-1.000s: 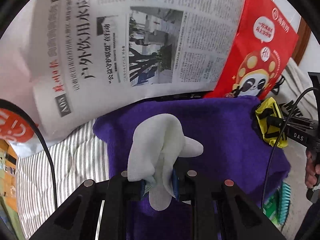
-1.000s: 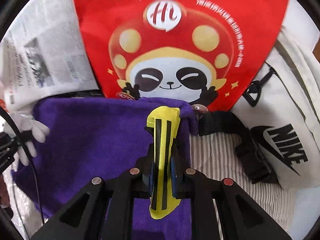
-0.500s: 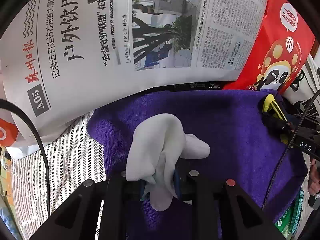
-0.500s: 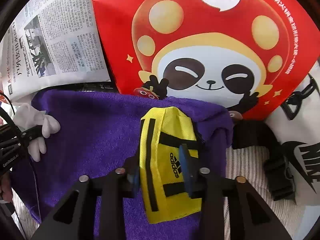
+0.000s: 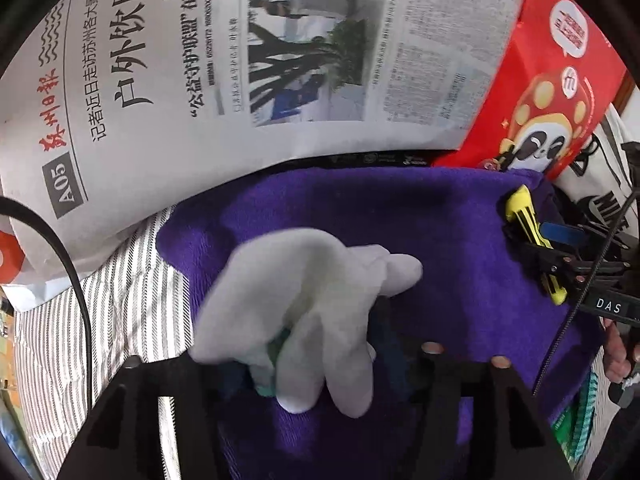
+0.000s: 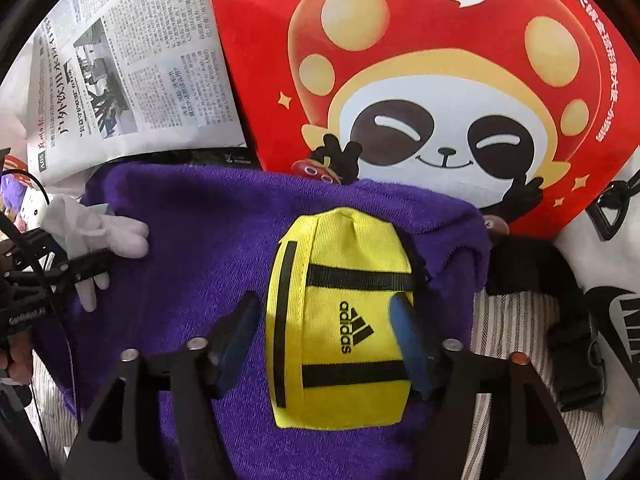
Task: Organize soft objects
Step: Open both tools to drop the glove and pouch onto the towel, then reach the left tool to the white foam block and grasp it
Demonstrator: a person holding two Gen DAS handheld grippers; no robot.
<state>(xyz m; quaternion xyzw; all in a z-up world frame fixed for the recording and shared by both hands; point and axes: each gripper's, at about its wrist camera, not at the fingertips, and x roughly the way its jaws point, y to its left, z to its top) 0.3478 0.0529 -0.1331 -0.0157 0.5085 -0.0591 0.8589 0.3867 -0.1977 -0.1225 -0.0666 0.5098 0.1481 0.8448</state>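
Note:
A white glove (image 5: 308,304) lies on the purple towel (image 5: 440,248) between the fingers of my left gripper (image 5: 308,364), whose jaws stand apart around it. The glove also shows at the left of the right wrist view (image 6: 100,236). A yellow Adidas pouch (image 6: 340,304) lies flat on the purple towel (image 6: 192,240) between the spread blue pads of my right gripper (image 6: 326,332), which is open. The pouch also shows edge-on at the right of the left wrist view (image 5: 528,236).
A newspaper (image 5: 240,60) and a red panda bag (image 6: 440,80) stand behind the towel. A white Nike bag (image 6: 612,280) with black straps lies to the right. Striped bedding (image 5: 120,300) lies under everything.
My right gripper has opened and the yellow pouch has dropped flat onto the towel. My left gripper's jaws have spread and the glove has sagged onto the towel.

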